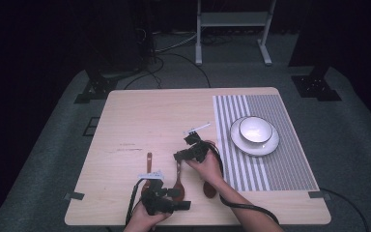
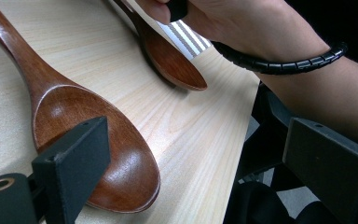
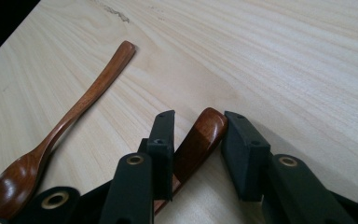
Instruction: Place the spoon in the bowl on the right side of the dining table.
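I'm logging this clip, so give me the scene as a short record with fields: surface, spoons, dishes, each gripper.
surface: wooden table with striped mat on its right part
spoons: three brown wooden spoons near the front edge
dishes: white bowl on white plate, on the mat
right gripper: jaws either side of the middle spoon's handle
left gripper: open, low over the left spoon's bowl

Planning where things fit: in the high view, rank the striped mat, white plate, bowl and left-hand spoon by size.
1. striped mat
2. white plate
3. bowl, sitting on the plate
4. left-hand spoon, partly hidden by the left gripper; it is long but thin, so its rank against the bowl is unsure.
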`<state>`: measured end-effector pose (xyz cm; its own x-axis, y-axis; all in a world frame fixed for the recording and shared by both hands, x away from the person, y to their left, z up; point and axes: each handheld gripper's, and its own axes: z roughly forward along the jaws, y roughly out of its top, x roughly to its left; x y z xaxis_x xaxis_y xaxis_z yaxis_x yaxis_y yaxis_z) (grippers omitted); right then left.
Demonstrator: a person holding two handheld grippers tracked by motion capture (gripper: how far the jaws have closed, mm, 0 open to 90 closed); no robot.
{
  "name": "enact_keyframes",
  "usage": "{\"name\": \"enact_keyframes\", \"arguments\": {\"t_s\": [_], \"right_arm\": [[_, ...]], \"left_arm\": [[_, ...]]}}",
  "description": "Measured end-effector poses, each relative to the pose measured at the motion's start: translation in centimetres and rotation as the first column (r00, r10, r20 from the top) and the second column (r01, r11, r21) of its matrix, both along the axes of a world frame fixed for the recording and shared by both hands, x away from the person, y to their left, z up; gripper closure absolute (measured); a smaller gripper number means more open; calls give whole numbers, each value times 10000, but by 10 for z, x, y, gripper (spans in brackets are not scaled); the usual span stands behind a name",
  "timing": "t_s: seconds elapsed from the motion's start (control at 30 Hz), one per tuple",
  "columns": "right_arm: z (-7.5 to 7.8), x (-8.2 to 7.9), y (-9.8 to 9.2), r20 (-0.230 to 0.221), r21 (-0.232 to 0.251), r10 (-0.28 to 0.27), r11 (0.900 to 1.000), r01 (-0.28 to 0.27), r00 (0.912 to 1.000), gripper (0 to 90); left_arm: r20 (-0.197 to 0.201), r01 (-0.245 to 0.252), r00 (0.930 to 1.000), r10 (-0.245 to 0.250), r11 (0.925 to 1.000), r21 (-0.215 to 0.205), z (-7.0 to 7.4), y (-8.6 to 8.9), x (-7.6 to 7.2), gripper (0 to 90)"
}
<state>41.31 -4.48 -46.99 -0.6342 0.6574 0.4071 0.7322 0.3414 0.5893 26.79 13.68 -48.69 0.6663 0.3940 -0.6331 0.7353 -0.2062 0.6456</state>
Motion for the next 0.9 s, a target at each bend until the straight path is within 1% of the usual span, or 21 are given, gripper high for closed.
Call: {"name": "enact_keyframes", "arguments": {"t_s": [0.1,0.17,0.23,0.27,0.33,0.4,0.5,0.53,0.57,0.6,0.63,0.7,0.73,0.77,0.8,0.87,0.9], "right_arm": [[3,-2,-4,6,245,-113,9996,113,9999,663],[8,-3,-10,19,621,-206,9979,204,9998,685],[9,-4,-11,19,703,-209,9973,208,9998,692],[11,-5,-13,7,861,-251,9960,249,9997,701],[14,-6,-15,34,1016,-285,9944,280,9996,709],[16,-7,-18,23,1323,-325,9907,319,9995,732],[17,-7,-20,-82,1631,-388,9858,396,9992,744],[17,-8,-21,-138,1783,-414,9830,432,9990,754],[17,-8,-23,-275,2139,-475,9755,523,9985,773],[17,-8,-23,-275,2139,-475,9755,523,9985,773],[18,-8,-25,-366,2406,-531,9687,604,9979,793],[18,-7,-26,-545,2670,-521,9615,648,9972,804],[18,-7,-26,-545,2670,-521,9615,648,9972,804],[19,-7,-27,-576,2766,-527,9587,667,9969,811],[19,-7,-28,-730,2947,-485,9532,680,9962,823],[21,-7,-31,-896,3281,-458,9418,729,9949,836],[23,-8,-32,-835,3262,-473,9425,722,9954,836]], "left_arm": [[29,-7,10000,7,10000,11,0,0,0,62],[41,-21,10000,21,10000,2,0,-1,0,62],[63,-37,10000,37,10000,-10,0,-1,-1,62],[76,-48,10000,48,10000,-8,0,-1,-1,62],[101,-30,9999,30,10000,20,1,-1,-1,62],[107,-41,9999,41,10000,-3,1,-1,-1,62],[130,-15,9999,15,10000,-5,1,-2,-1,62],[131,-17,9999,17,10000,-11,1,-1,-1,62],[132,-37,9999,37,10000,-25,1,-1,-1,62],[147,-7,9999,7,10000,-15,1,-1,-1,62],[126,-33,9999,33,10000,-42,1,-1,-1,62],[122,-42,9999,42,10000,-14,2,0,-1,60],[121,-45,9999,46,10000,-15,2,0,-1,60],[123,-24,9999,26,9999,-121,2,0,-1,60],[171,11,9999,-8,9998,-219,3,-1,-2,60],[255,35,9997,-27,9995,-315,6,0,-2,60],[313,61,9995,-51,9994,-333,6,0,-2,60]]}}
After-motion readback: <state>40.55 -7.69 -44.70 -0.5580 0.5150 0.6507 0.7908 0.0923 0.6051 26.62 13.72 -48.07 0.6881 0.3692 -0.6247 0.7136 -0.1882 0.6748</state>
